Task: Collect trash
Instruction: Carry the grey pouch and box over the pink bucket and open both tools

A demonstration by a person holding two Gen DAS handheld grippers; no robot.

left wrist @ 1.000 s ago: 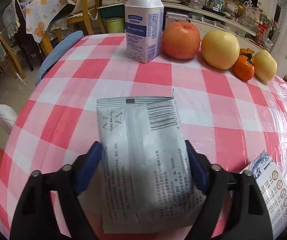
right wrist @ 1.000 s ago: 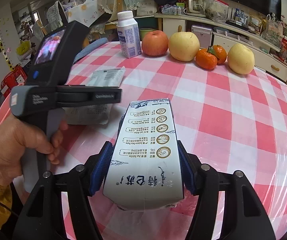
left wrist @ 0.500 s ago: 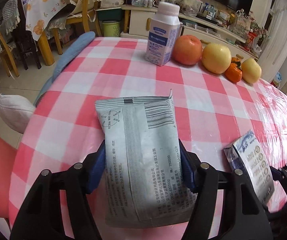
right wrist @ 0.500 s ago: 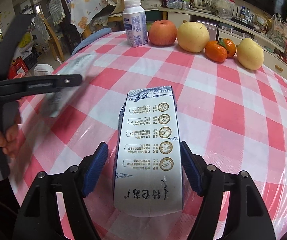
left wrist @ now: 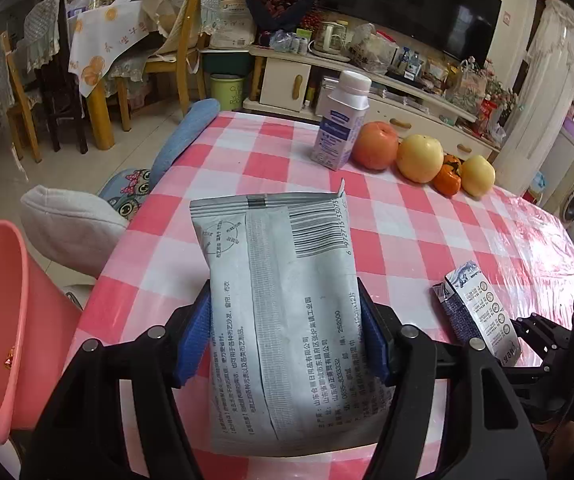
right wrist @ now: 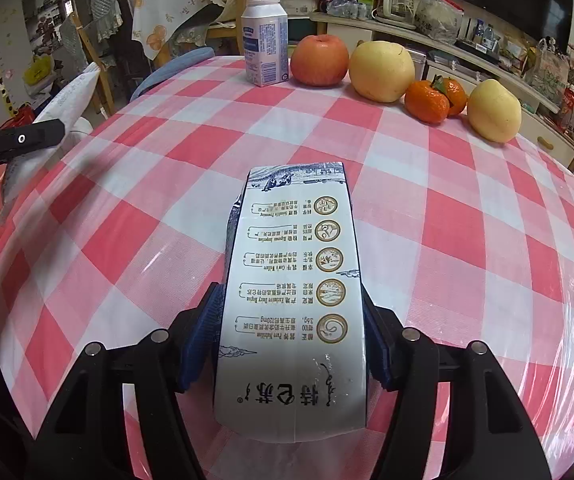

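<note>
My left gripper (left wrist: pixel 285 338) is shut on a grey foil packet (left wrist: pixel 283 300) with a barcode, held up above the table's left edge. My right gripper (right wrist: pixel 293 336) is shut on a white and blue milk carton (right wrist: pixel 293 280), held over the checked tablecloth (right wrist: pixel 467 240). The carton also shows in the left wrist view (left wrist: pixel 479 312), at the right. The packet also shows in the right wrist view (right wrist: pixel 47 128), at the far left. A pink bin (left wrist: pixel 3 320) stands beside the table, left of the packet.
A white milk bottle (right wrist: pixel 265 40), a red apple (right wrist: pixel 319 60), yellow apples (right wrist: pixel 381 70), and oranges (right wrist: pixel 427 102) stand along the table's far edge. A blue chair back (left wrist: pixel 185 136) and a white cushion (left wrist: pixel 71 228) lie left of the table.
My left gripper has lifted the packet and drawn back toward the left edge, so the pink bin comes into view. My right gripper has raised the carton slightly.
</note>
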